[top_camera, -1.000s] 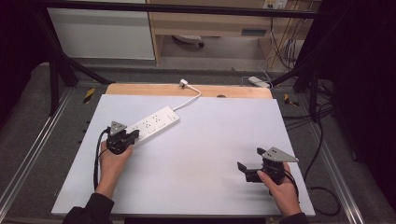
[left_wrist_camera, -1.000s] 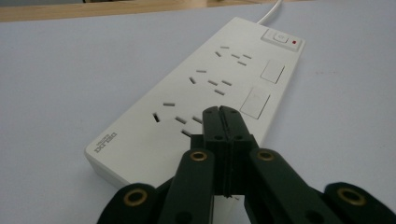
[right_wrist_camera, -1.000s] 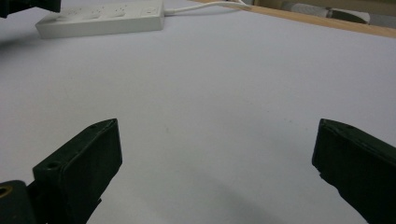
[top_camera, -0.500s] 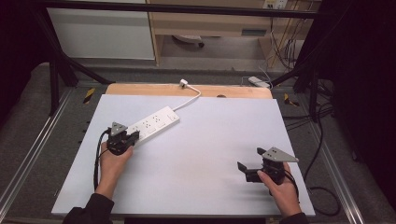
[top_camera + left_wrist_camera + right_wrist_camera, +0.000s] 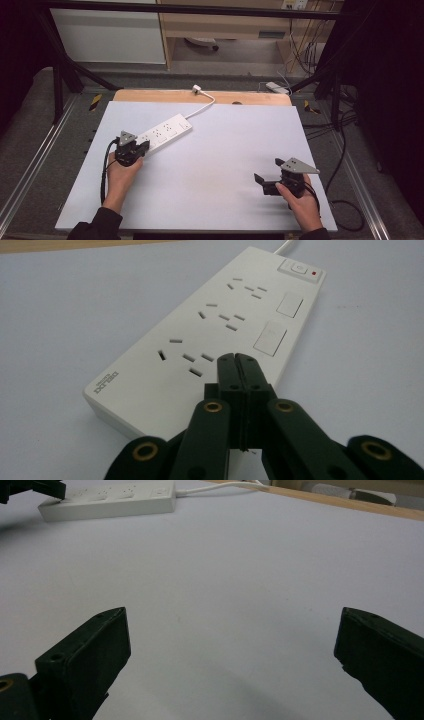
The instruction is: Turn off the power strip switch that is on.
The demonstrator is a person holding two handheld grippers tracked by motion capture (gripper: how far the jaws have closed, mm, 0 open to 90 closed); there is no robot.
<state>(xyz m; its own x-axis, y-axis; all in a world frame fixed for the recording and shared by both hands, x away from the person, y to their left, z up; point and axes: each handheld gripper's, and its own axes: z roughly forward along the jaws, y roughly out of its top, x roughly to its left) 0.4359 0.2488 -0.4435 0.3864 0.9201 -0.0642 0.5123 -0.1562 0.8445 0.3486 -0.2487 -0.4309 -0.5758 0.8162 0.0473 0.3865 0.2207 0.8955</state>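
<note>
While jaws: left gripper (image 5: 236, 359) pressed together, holding nothing, tips over the power strip (image 5: 210, 335); right gripper (image 5: 266, 183) wide apart, unladen
Step (judged): press straight down, avoid the sockets

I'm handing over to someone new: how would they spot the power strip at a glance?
Start from the big white table top with a wooden strip along its far edge. On its left half, just beyond the left gripper, lies the white power strip, set diagonally. It is long and flat, with rows of sockets, and its white cord runs to the wooden edge.
</note>
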